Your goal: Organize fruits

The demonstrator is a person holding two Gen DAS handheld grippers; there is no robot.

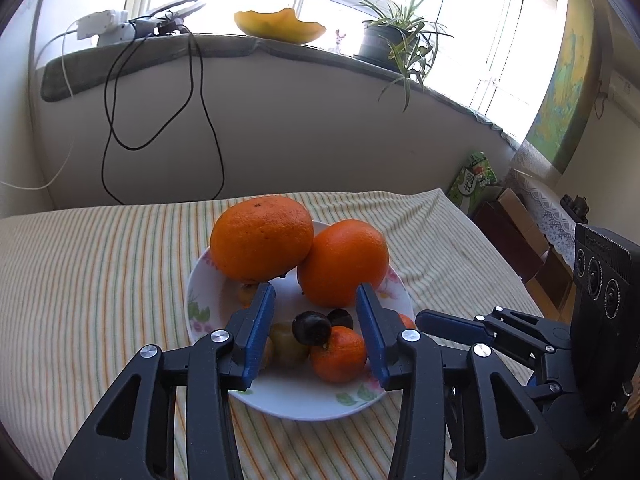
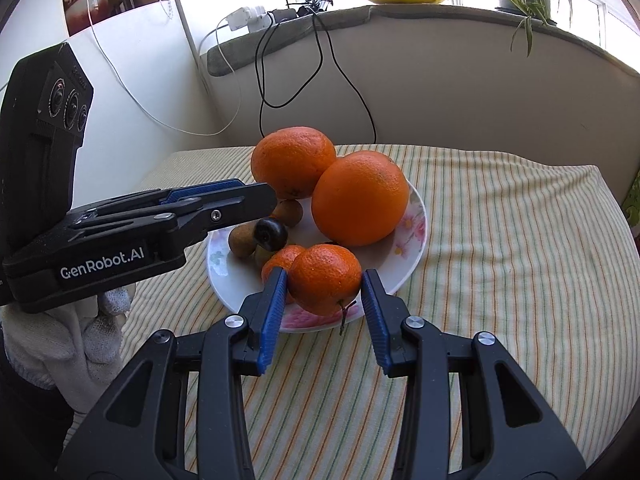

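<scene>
Plate point(image 2: 416, 216): two big oranges point(image 2: 360, 198), mandarins, dark fruit.
Left gripper point(image 1: 316, 312): released above the plate.
Right gripper point(image 2: 325, 286): grasping mandarin point(image 2: 325, 280), stem pointing toward the gripper.

oranges point(image 2: 360, 196) – 2 | tangerines point(image 2: 325, 278) – 2 | plate point(image 2: 416, 216) – 1

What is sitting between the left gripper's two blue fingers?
The left wrist view shows a dark cherry and a small tangerine on the plate, untouched.
</scene>
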